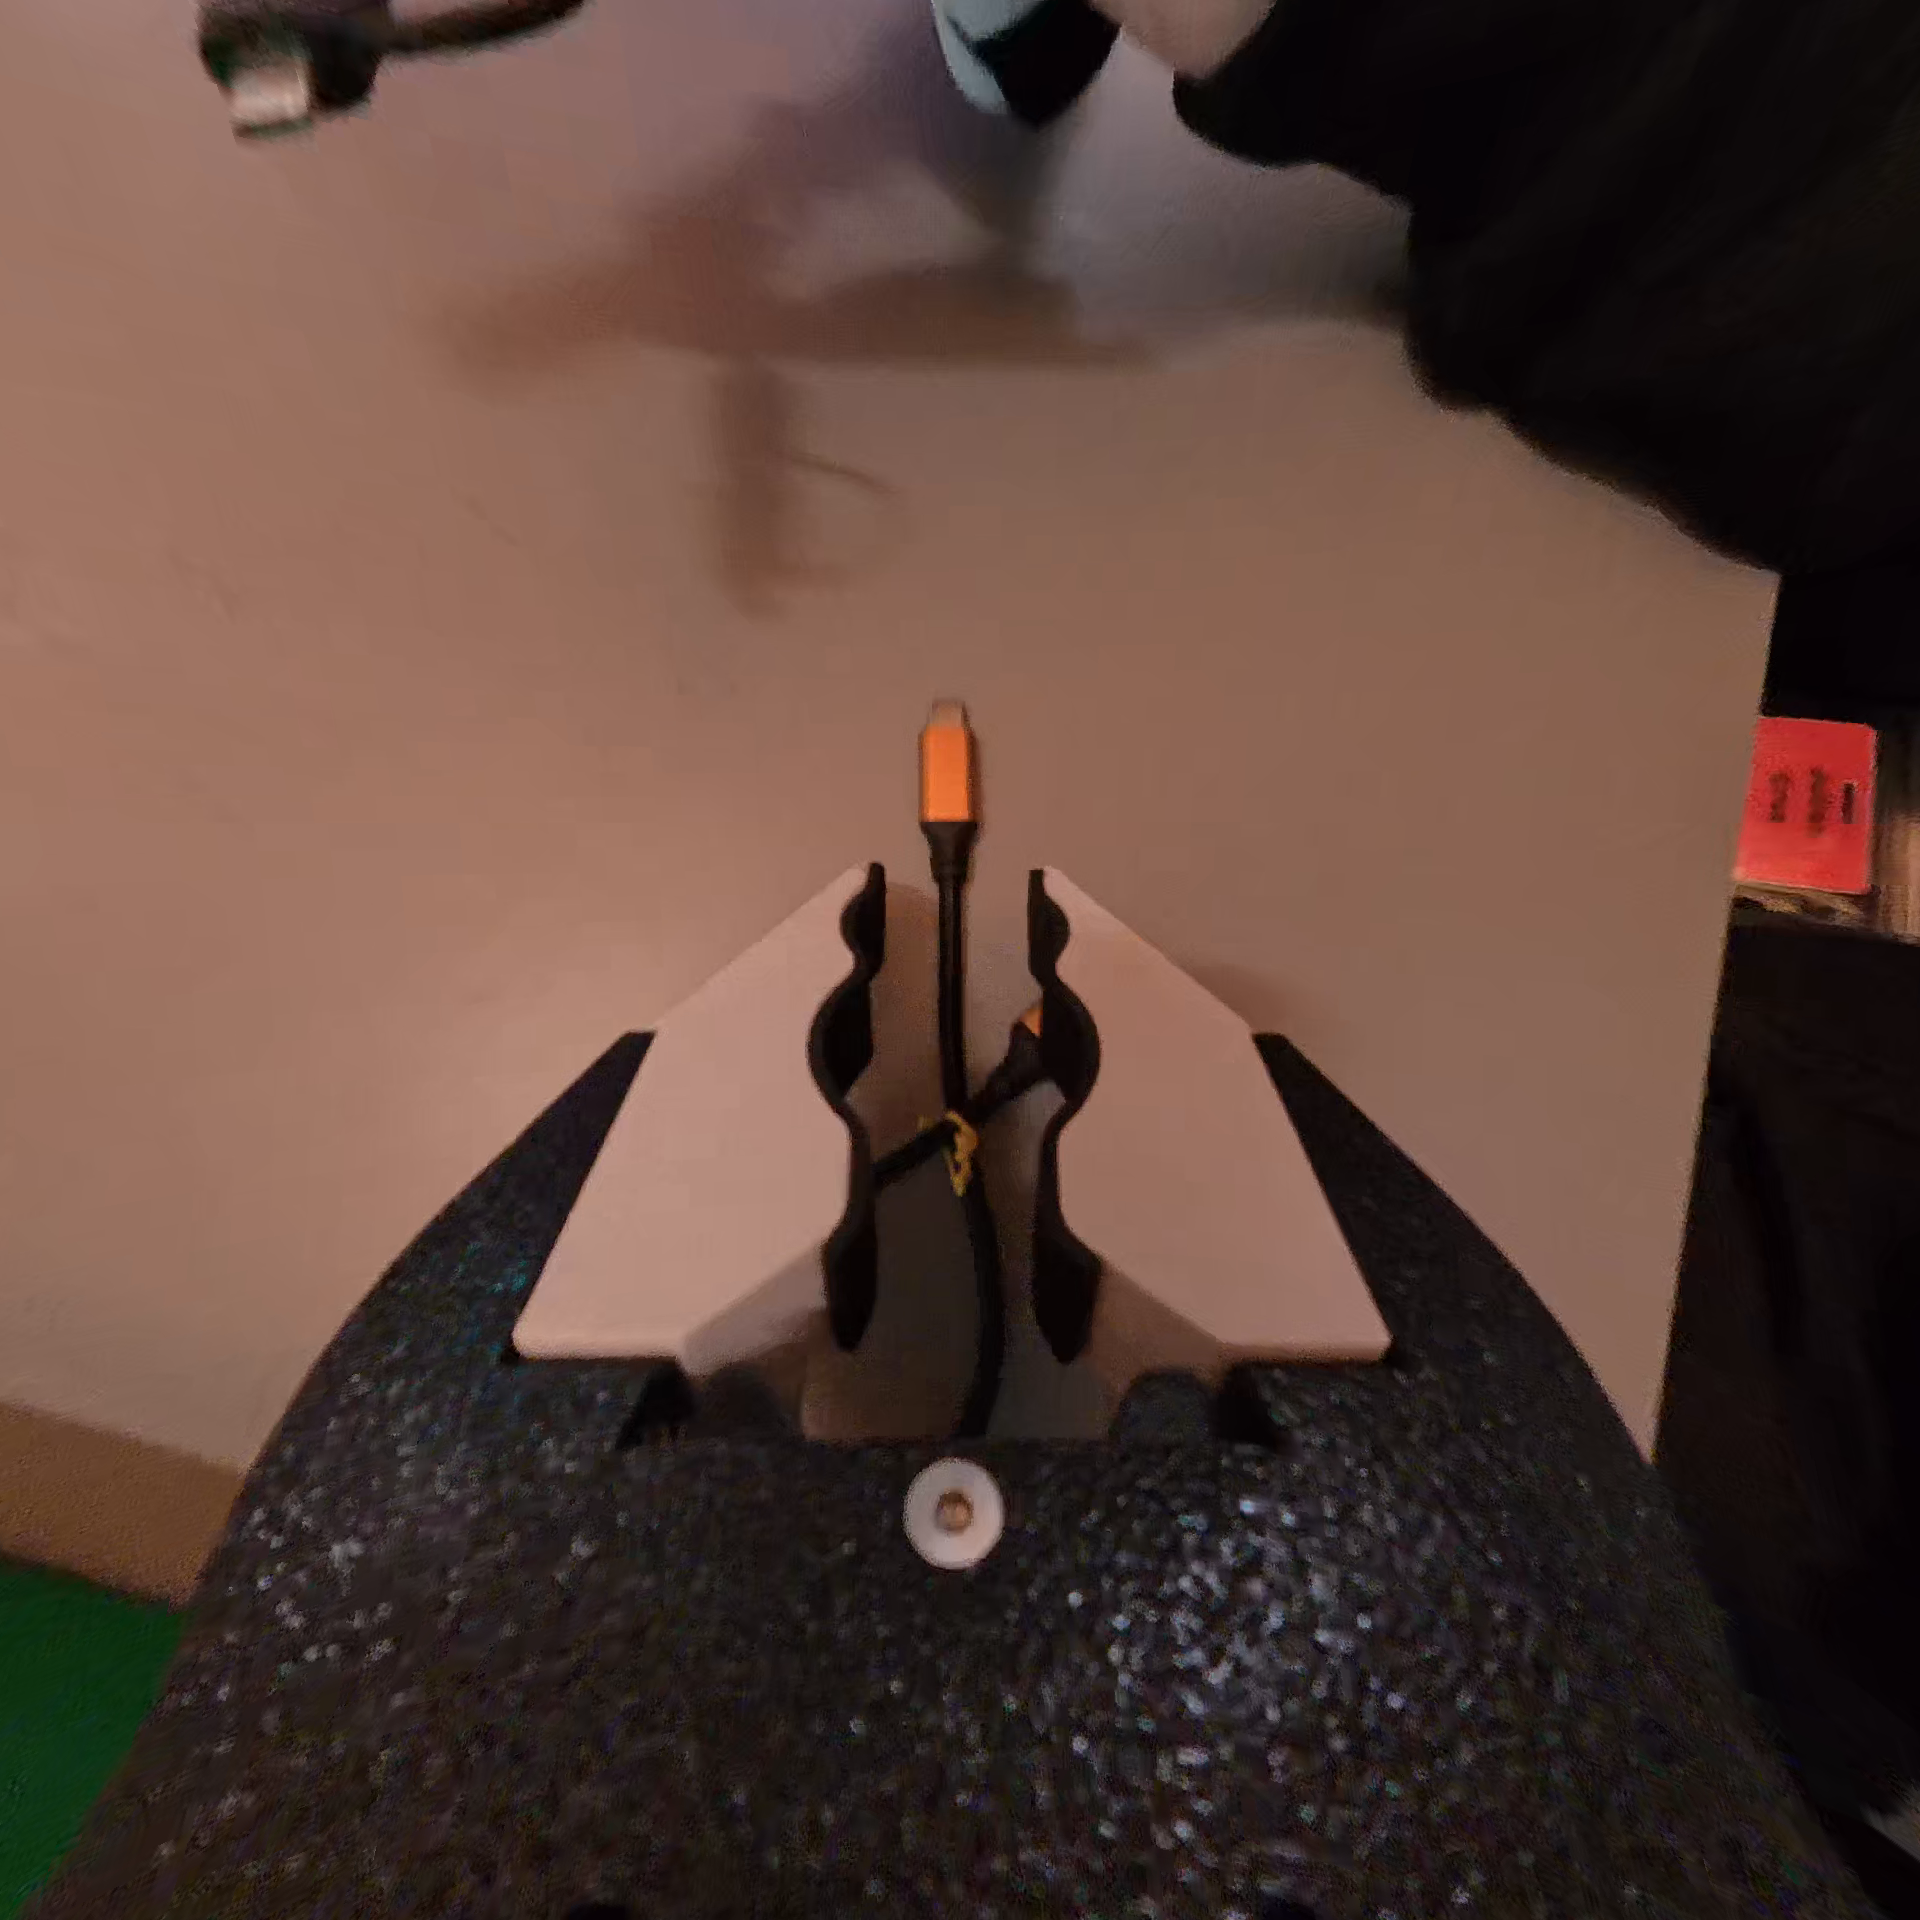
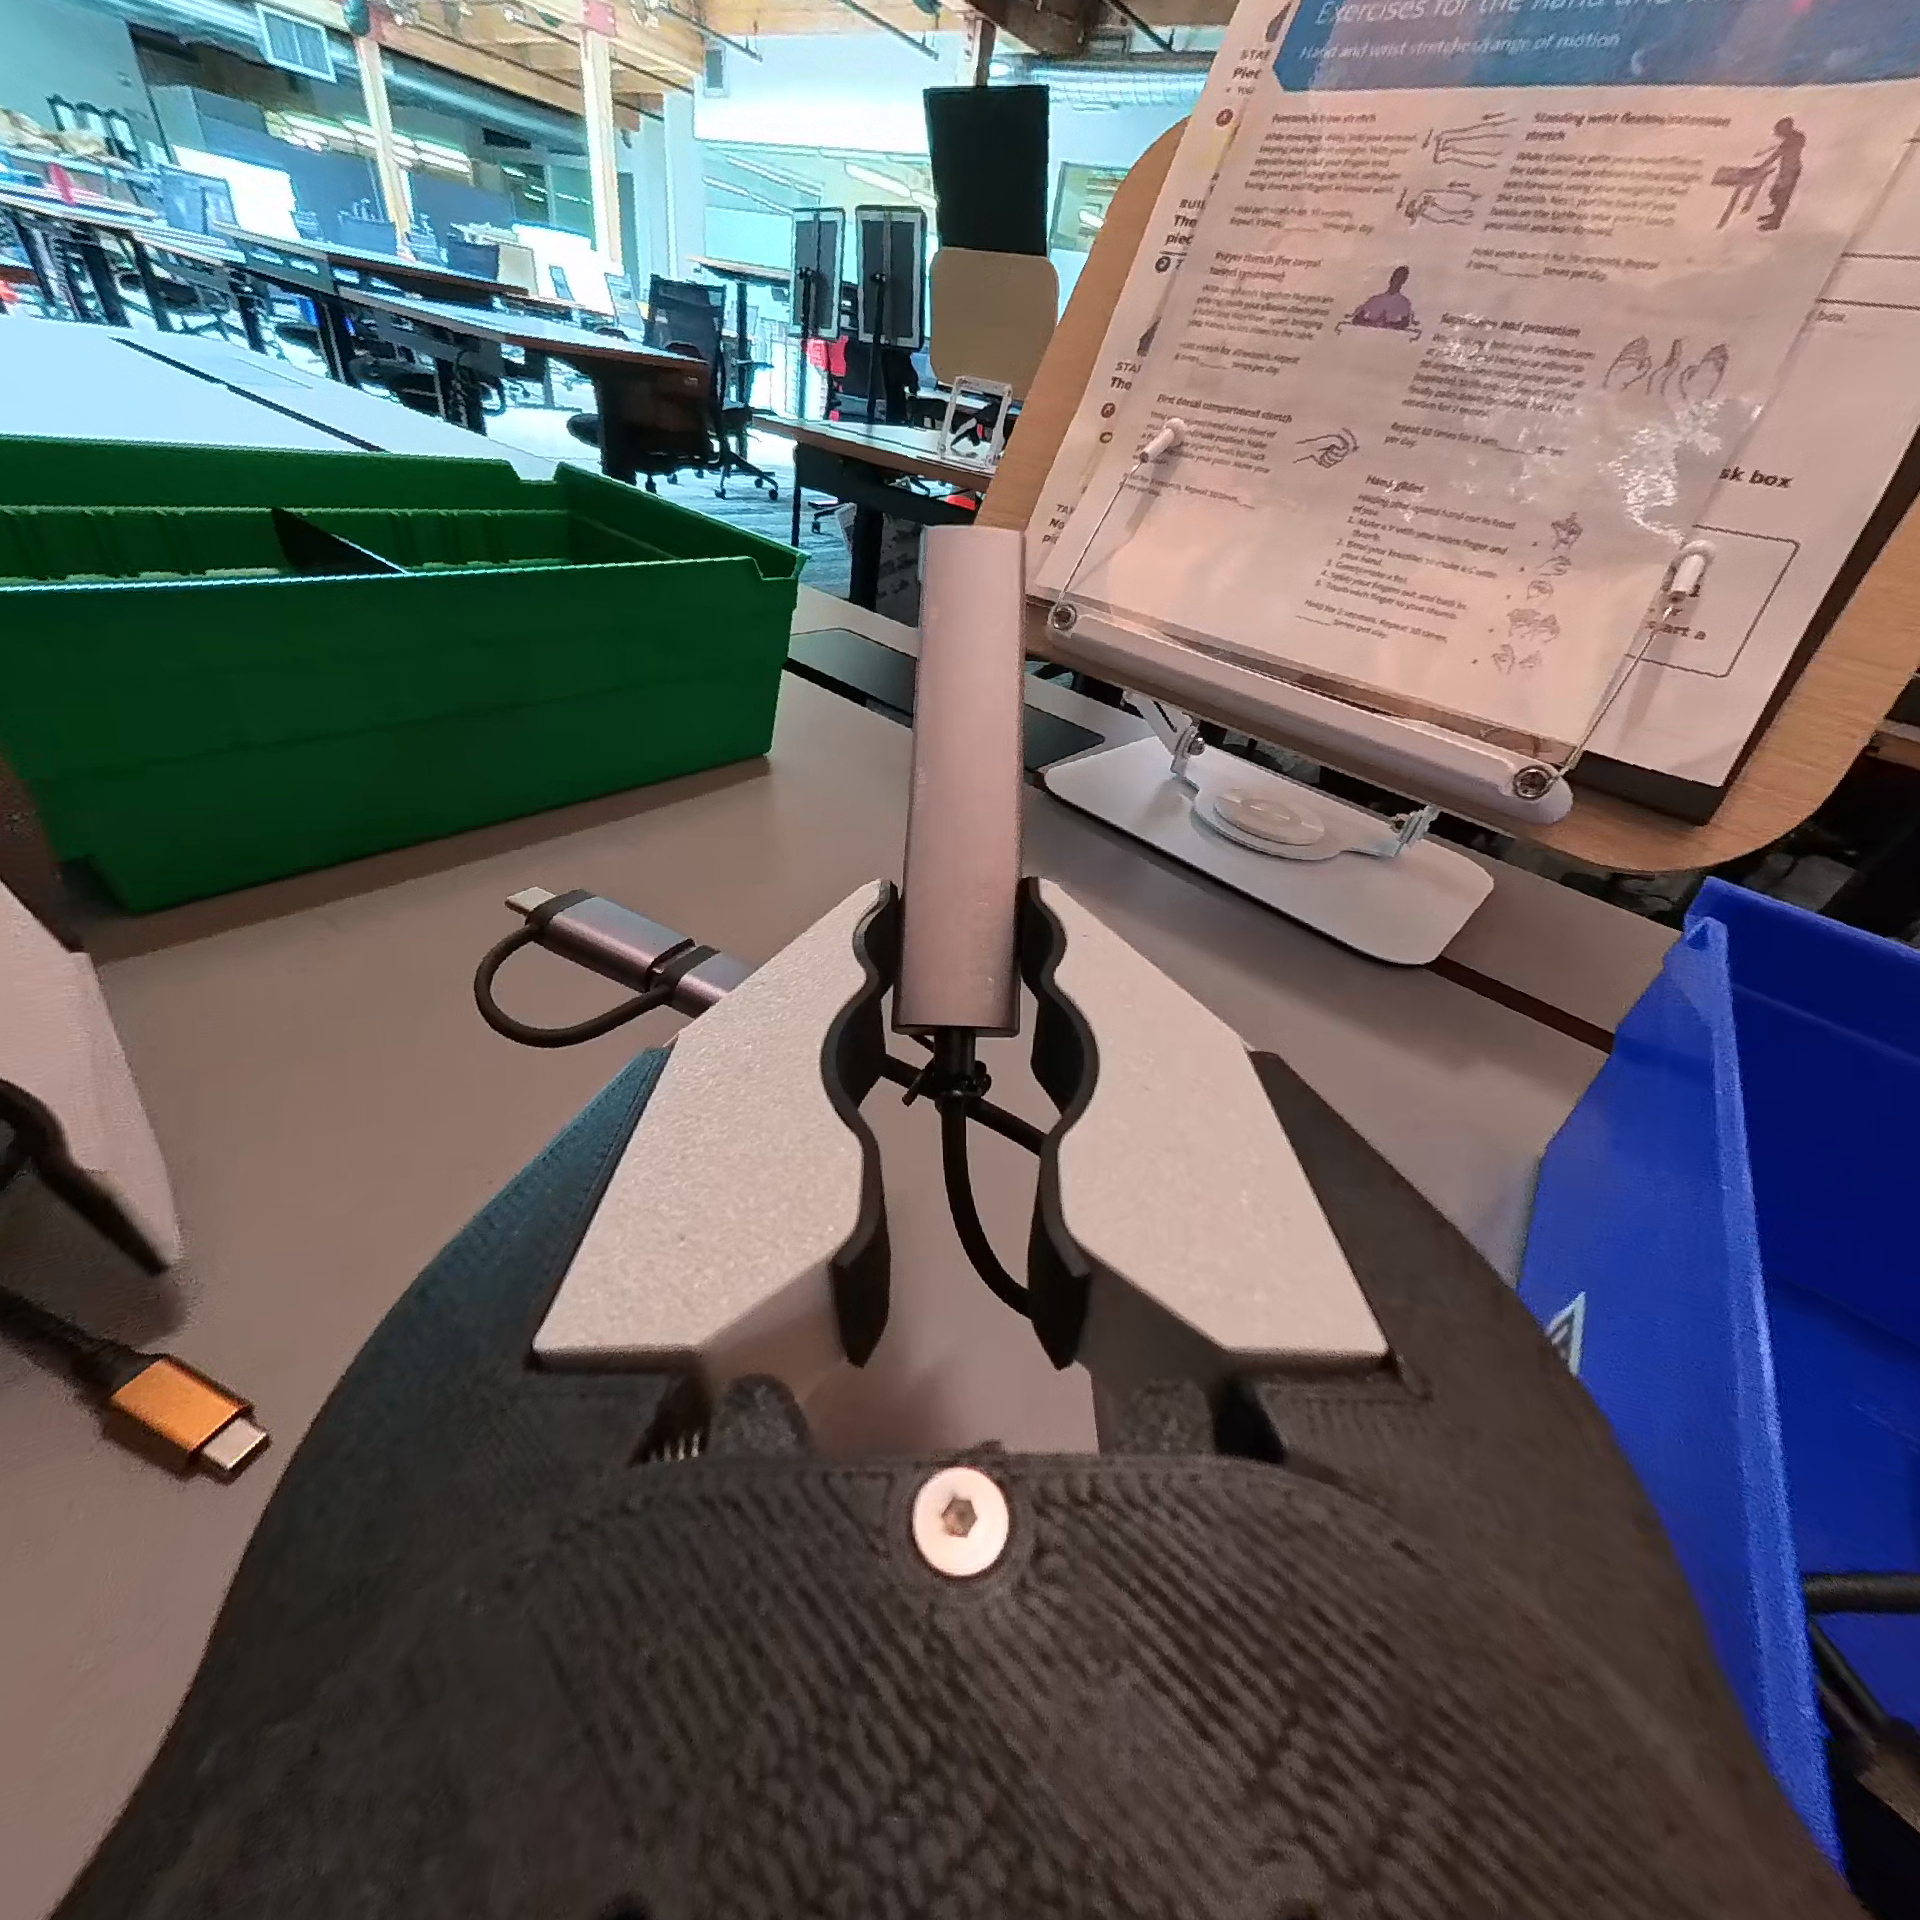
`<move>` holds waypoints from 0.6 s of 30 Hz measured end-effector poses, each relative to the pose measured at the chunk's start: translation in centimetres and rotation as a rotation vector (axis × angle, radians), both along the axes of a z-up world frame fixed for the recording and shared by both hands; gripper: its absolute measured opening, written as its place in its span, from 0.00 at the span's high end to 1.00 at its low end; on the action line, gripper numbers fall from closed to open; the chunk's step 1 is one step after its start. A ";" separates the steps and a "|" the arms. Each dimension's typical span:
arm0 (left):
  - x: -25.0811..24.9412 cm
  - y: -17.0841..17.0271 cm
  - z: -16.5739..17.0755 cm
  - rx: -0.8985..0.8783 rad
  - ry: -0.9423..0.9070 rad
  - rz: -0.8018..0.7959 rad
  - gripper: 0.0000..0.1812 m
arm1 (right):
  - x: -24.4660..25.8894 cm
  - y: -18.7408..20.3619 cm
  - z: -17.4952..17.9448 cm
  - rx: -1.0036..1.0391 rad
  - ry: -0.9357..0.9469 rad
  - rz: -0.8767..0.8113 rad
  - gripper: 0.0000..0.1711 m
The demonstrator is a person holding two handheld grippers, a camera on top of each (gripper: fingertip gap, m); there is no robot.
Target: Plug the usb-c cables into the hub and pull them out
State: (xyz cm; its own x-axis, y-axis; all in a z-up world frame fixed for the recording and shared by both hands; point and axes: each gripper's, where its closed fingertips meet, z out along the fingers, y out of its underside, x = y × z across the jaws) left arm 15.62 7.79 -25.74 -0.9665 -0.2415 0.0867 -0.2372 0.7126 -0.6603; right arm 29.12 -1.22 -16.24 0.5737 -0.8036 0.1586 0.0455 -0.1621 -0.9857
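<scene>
My right gripper [image 2: 961, 894] is shut on a grey usb hub [image 2: 961, 748], which sticks out forward and up from between the fingers. The hub's own lead, bound with a black tie [image 2: 956, 1091], runs back between the jaws. Its grey plug end [image 2: 623, 935] lies on the table [image 2: 312, 1143]. My left gripper [image 1: 956, 883] holds a black usb-c cable with an orange plug [image 1: 945, 779] pointing straight ahead above the pale table. A second orange plug [image 1: 1029, 1023] sits against the right finger. The orange plug also shows in the right wrist view [image 2: 187, 1413], at lower left.
A green bin [image 2: 395, 665] stands at the back left and a blue bin [image 2: 1714, 1247] at the right. A paper stand [image 2: 1403, 416] on a white base [image 2: 1299, 831] is behind the hub. A black sleeve [image 1: 1610, 312] crosses the left wrist view's top right. The tips of one gripper are about 20 cm away from the tips of the other.
</scene>
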 end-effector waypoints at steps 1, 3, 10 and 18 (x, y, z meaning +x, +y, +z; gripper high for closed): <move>0.1 -0.3 0.0 -0.004 -0.032 -0.004 0.85 | 0.0 0.1 0.0 0.002 0.004 0.005 0.87; 0.2 -0.5 -0.5 0.010 -0.065 -0.003 0.85 | -0.1 0.2 -0.1 0.005 0.015 0.017 0.87; 0.8 -1.2 -1.3 0.025 -0.134 0.044 0.93 | -0.5 1.2 -1.0 -0.004 0.100 0.061 0.87; 3.8 0.3 5.1 0.075 -0.287 0.223 0.97 | -0.8 1.1 -3.8 -0.083 0.330 0.045 0.87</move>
State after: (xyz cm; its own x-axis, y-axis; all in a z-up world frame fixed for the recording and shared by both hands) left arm 19.40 8.04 -20.60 -0.8719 -0.4443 -0.2058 -0.2051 0.7132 -0.6703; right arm 28.28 -0.11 -20.07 0.6397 -0.7683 0.0222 -0.2645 -0.2472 -0.9322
